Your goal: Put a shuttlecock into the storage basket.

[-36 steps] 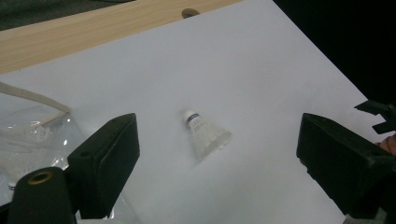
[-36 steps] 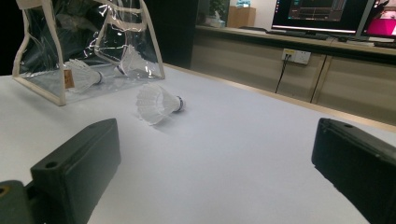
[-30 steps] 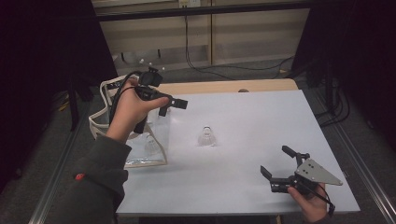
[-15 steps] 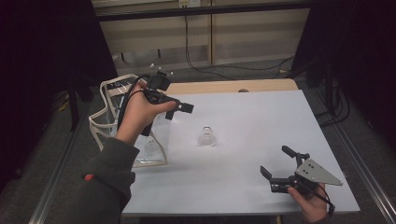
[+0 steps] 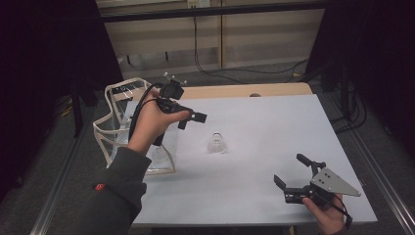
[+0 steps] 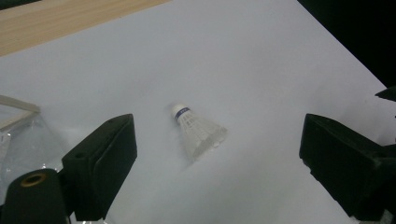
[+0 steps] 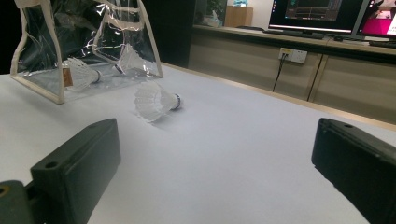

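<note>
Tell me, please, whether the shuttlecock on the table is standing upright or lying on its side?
On its side: the shuttlecock lies flat on the white table, cork pointing sideways.

A white feathered shuttlecock (image 5: 216, 142) with a blue band round its cork lay on its side on the white table (image 5: 274, 127), just beside a clear plastic bag (image 5: 122, 129) holding more shuttlecocks.
</note>
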`<state>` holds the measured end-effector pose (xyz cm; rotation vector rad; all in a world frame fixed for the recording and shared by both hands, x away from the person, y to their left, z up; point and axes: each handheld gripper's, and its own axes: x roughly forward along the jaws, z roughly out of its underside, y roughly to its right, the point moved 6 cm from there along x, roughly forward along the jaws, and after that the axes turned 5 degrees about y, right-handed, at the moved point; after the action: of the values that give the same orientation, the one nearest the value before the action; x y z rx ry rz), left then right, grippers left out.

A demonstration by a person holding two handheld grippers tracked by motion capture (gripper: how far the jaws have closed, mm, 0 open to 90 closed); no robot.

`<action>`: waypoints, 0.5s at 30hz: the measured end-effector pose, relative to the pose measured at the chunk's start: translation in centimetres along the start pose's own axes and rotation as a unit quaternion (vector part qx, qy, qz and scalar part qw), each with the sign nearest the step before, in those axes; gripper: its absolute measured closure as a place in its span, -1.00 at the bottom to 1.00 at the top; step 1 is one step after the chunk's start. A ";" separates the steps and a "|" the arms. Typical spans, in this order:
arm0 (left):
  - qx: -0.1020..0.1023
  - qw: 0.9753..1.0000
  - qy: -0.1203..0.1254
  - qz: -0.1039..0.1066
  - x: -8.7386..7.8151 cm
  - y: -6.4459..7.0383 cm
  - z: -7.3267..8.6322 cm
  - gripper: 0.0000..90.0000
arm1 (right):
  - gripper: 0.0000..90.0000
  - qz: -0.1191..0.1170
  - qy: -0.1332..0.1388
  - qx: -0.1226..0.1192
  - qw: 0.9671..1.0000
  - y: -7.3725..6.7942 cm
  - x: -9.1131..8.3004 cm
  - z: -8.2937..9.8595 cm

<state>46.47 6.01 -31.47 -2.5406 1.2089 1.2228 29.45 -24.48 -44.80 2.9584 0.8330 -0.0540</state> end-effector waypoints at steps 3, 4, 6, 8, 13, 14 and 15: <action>0.001 1.000 -0.003 0.000 0.4 0.1 0.2 -0.75 | -0.97 0.000 -0.002 -0.001 1.000 0.0 -0.1 0.1; 0.000 1.000 -0.003 -0.001 0.5 0.1 0.3 -0.75 | -0.97 0.001 -0.001 -0.001 1.000 0.0 -0.1 0.1; 0.002 1.000 -0.004 0.000 0.8 0.1 0.4 -0.75 | -0.97 0.001 -0.001 0.002 1.000 0.0 -0.1 0.2; 0.002 1.000 -0.006 0.003 1.1 0.2 0.6 -0.75 | -0.97 0.002 -0.001 0.004 1.000 0.1 -0.2 0.1; 0.005 1.000 -0.007 0.003 1.6 0.3 1.1 -0.76 | -0.97 0.002 0.001 0.004 1.000 0.2 0.0 0.1; 0.004 1.000 -0.008 0.003 1.7 0.4 1.2 -0.76 | -0.97 0.001 0.001 0.003 1.000 0.1 0.1 0.1; 0.006 1.000 -0.008 0.004 1.8 0.4 1.3 -0.76 | -0.97 0.000 0.000 0.002 1.000 0.1 0.1 0.1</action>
<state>46.04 5.10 -33.51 -2.5149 1.2189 1.2322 29.58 -24.46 -44.89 2.9624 0.8341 -0.0575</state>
